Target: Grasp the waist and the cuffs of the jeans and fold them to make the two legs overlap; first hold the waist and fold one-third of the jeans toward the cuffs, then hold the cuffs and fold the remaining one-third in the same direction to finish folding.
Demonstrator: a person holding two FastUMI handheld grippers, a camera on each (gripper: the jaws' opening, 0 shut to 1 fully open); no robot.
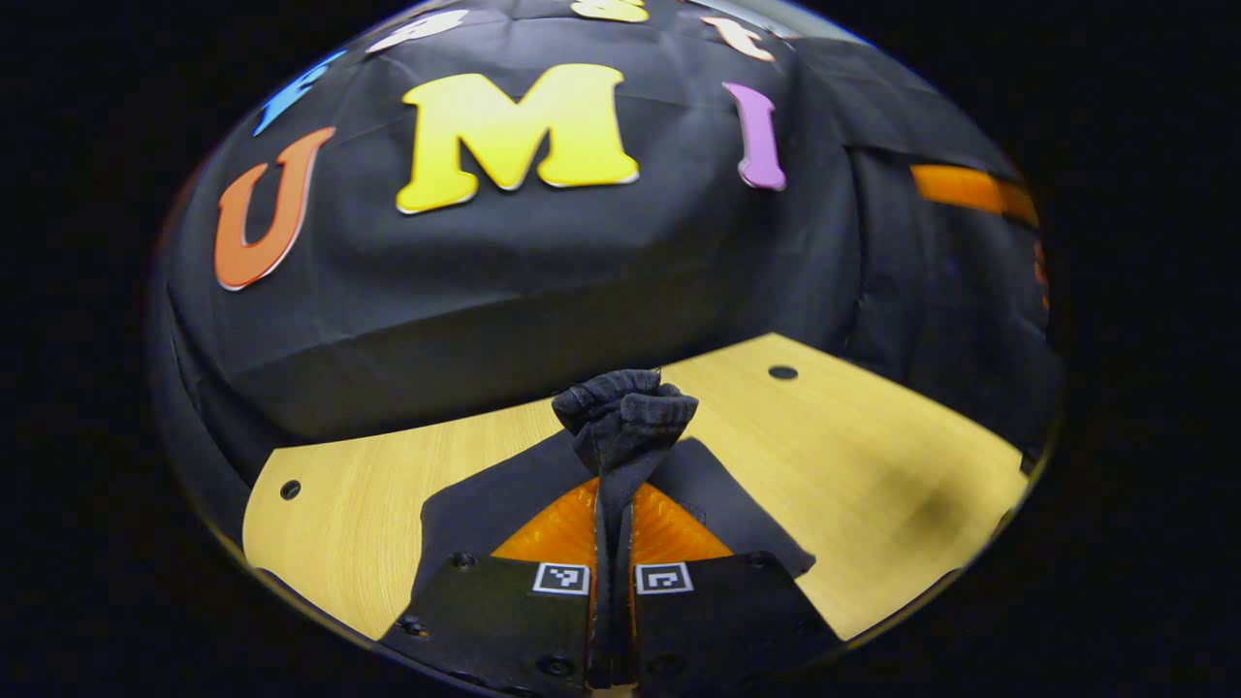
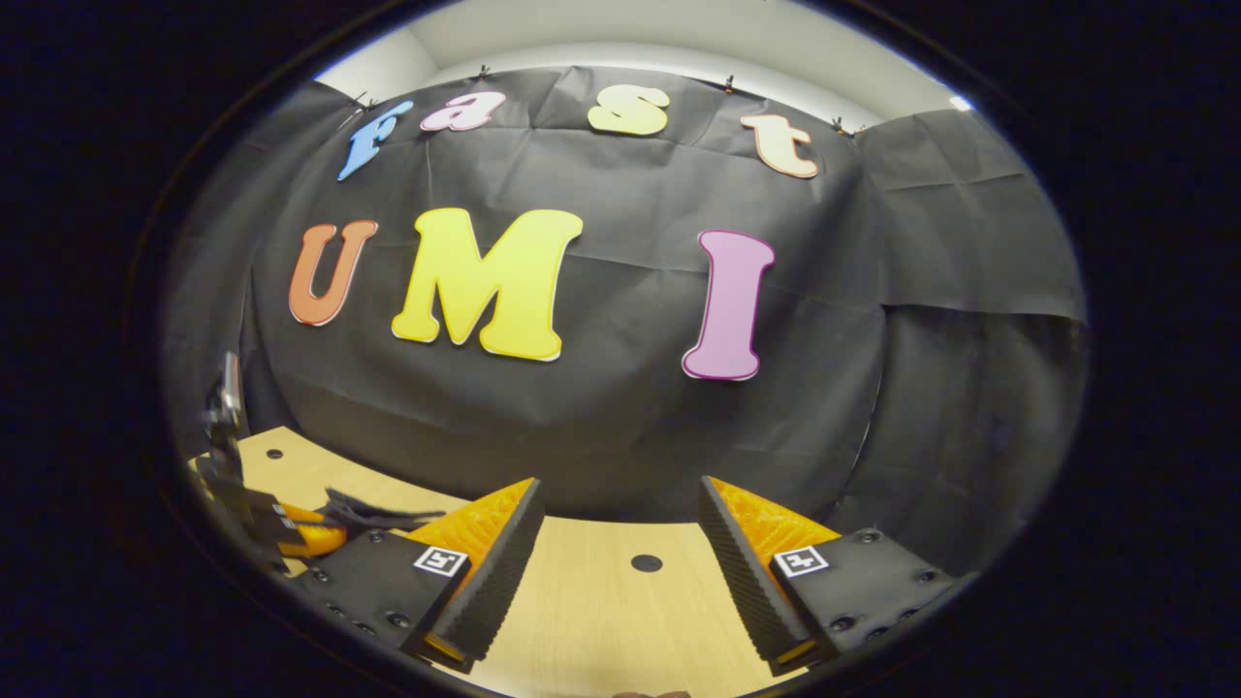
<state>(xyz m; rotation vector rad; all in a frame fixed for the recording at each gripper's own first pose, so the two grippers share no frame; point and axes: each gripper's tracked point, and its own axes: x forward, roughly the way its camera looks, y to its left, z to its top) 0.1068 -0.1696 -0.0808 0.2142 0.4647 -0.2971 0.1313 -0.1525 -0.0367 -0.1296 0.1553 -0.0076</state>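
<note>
Where the gripper pinches, bunched dark jeans.

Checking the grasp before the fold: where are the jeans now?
In the left gripper view, the jeans are bunched between the left gripper fingers, above the wooden table.

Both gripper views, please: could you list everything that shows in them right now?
jeans: one, dark fabric, a bunched fold pinched between the left gripper's fingers above the table.
table: one, light wood with small dark holes, in front of the wall in both views.
booth wall: one, black cloth, behind the table.
room wall: pale, above the cloth in the right gripper view.
left gripper: one, shut on the jeans; also seen at the far left of the right gripper view.
right gripper: one, open, holding nothing, over the table.
</note>
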